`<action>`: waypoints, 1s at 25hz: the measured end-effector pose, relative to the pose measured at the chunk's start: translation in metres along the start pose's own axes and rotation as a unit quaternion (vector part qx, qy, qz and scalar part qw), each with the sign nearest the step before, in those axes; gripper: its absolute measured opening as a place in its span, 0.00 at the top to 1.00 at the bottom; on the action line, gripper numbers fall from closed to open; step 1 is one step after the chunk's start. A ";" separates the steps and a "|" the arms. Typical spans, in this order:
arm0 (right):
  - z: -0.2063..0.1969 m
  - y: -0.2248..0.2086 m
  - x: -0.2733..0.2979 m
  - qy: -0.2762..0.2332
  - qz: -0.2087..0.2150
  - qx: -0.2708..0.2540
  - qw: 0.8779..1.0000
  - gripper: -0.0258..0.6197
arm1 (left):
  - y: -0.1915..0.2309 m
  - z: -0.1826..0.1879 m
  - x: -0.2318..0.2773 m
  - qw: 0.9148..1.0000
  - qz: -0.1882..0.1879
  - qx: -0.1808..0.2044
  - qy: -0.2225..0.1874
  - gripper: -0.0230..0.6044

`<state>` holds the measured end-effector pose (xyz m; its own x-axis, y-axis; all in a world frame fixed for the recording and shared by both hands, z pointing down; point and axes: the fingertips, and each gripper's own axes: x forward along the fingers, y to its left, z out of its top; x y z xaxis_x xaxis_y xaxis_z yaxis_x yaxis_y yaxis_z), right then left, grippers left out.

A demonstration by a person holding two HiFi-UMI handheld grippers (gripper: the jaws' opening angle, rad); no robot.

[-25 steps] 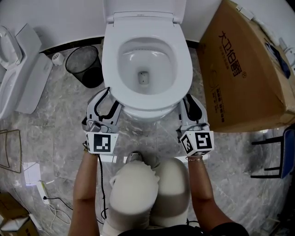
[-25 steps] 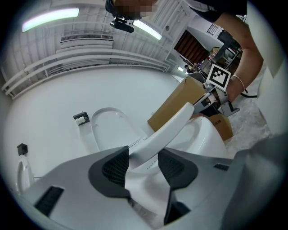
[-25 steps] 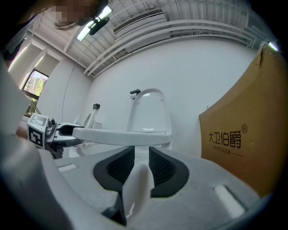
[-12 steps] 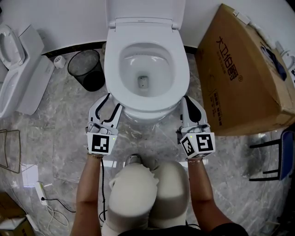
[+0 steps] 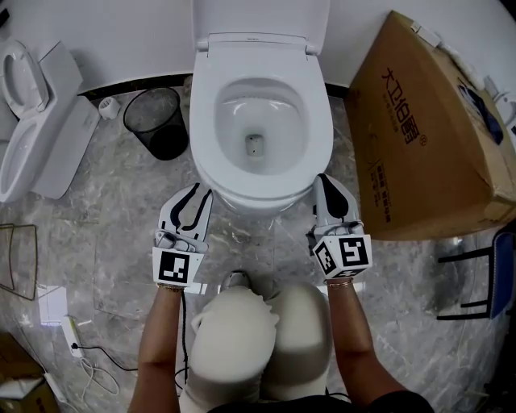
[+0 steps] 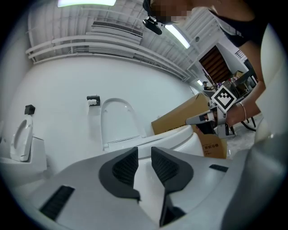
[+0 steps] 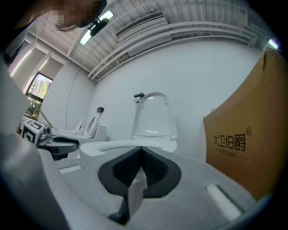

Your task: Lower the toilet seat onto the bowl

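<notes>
- The toilet seat (image 5: 208,121) is lying flat on the bowl (image 5: 260,109), while the lid (image 5: 260,16) is standing upright behind it.
- The left gripper (image 5: 193,195) is hovering just off the bowl's front left. Its jaws are standing narrowly apart after just closing, with nothing between them.
- The right gripper (image 5: 326,182) is resting beside the front right, its jaws pressing together, empty.
- A cardboard box (image 5: 427,129) is sitting near the right gripper.

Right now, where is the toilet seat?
In the head view the toilet seat lies down on the bowl at top centre, between the black bin at left and the cardboard box at right.
</notes>
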<state>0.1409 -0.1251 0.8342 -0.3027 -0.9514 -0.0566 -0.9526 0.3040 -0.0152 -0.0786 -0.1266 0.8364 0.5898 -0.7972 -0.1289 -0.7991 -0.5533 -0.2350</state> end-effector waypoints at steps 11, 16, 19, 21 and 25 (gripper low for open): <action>-0.002 0.012 0.002 -0.011 0.002 0.005 1.000 0.95 | 0.003 0.009 0.005 0.999 0.010 -0.046 -0.011 0.93; 0.003 0.002 0.002 0.010 -0.017 0.007 1.000 0.95 | 0.008 0.006 0.019 0.998 0.005 -0.065 0.008 0.96; 0.018 -0.004 0.009 0.028 -0.023 0.008 0.999 0.95 | 0.018 0.020 0.029 0.997 0.014 -0.072 0.024 0.96; 0.035 -0.009 0.012 0.036 -0.032 0.010 0.999 0.95 | 0.026 0.036 0.037 0.997 0.019 -0.071 0.036 0.96; 0.086 -0.016 0.016 0.038 -0.045 0.012 0.998 0.95 | 0.042 0.078 0.049 0.995 0.031 -0.082 0.048 0.96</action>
<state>0.1538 -0.1409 0.7477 -0.2191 -0.9754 0.0221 -0.9751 0.2181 -0.0401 -0.0744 -0.1700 0.7452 0.5305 -0.8466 -0.0432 -0.8470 -0.5272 -0.0679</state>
